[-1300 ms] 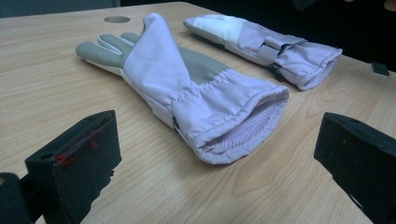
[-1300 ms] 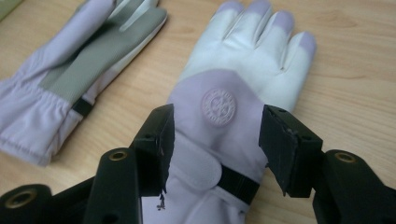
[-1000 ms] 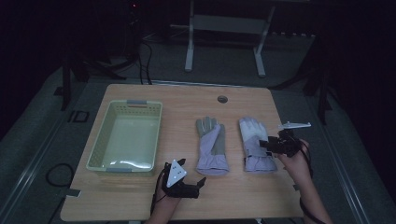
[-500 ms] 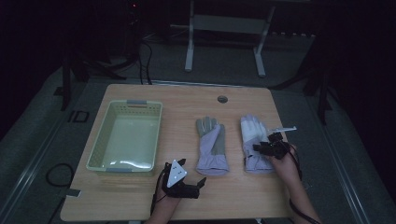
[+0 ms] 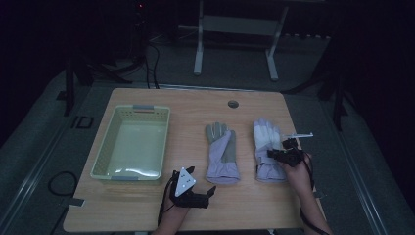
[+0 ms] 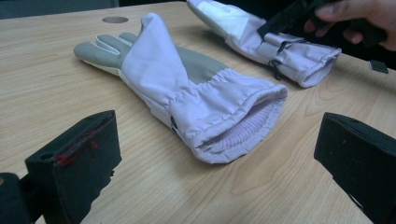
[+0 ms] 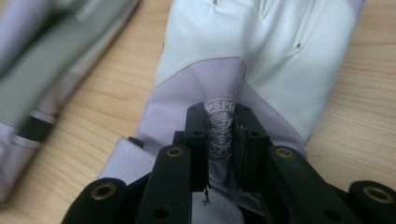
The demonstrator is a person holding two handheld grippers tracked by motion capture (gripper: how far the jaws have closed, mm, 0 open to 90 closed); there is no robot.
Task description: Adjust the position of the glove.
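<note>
Two lilac gloves lie side by side on the wooden table (image 5: 147, 205). The left glove (image 5: 221, 152) shows its grey palm, and its cuff (image 6: 233, 126) opens toward my left gripper (image 6: 217, 122). That gripper (image 5: 210, 191) rests near the front edge, open, with nothing between its jaws. The right glove (image 5: 264, 142) has a white back. My right gripper (image 5: 272, 153) sits low over its cuff end. Its jaws have just been closing and now pinch a raised fold of lilac fabric with a snowflake logo (image 7: 223, 135).
A pale green basket (image 5: 102, 148) stands at the table's left side. A round cable hole (image 5: 233, 104) sits near the far edge. A person's hand (image 6: 359, 14) holds the right gripper. Dark floor and a metal stand (image 5: 235, 34) lie beyond the table.
The right gripper has come down and slightly left onto the right glove, and its jaws have closed on the fabric. The left gripper has stayed in place.
</note>
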